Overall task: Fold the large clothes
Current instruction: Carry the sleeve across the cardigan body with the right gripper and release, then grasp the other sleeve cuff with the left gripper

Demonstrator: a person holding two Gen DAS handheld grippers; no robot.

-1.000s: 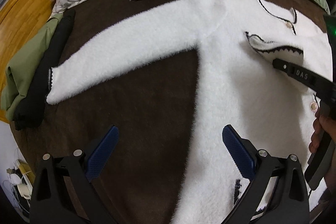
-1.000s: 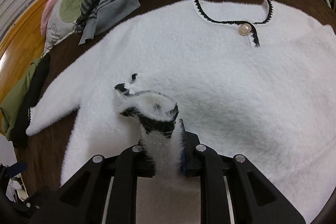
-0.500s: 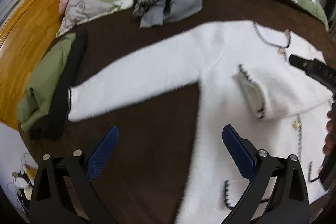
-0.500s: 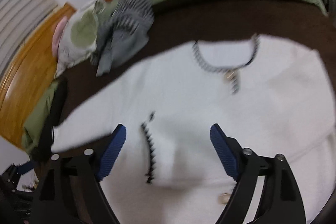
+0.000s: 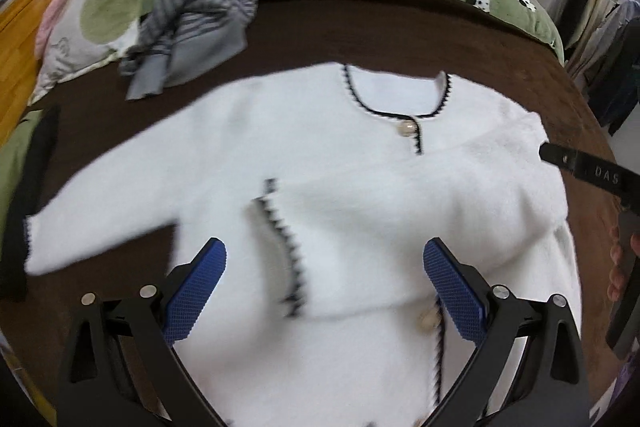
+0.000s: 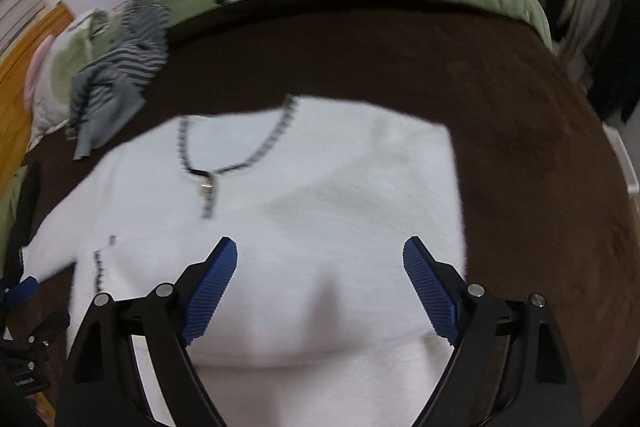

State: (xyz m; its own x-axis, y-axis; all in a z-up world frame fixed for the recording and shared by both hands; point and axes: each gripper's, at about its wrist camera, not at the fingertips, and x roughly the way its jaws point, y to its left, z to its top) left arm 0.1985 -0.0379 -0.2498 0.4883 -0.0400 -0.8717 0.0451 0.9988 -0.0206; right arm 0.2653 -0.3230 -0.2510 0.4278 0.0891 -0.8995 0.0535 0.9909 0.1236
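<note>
Cardigan (image 5: 328,195), white fleece with black zigzag trim, lies face-up on the brown blanket (image 6: 500,115) of the bed, its right sleeve (image 5: 400,203) folded across the chest so the cuff (image 5: 276,227) rests over the body, its left sleeve (image 5: 100,195) lying outstretched toward the bed's edge, presumably the next part to fold in. Left gripper (image 5: 324,291) and right gripper (image 6: 320,291) both hover over the garment with jaws spread wide and nothing between them. Striped grey clothing (image 5: 192,23) and a pillow (image 5: 92,15) lie near the headboard, well apart; blur leaves finer creases uncertain.
</note>
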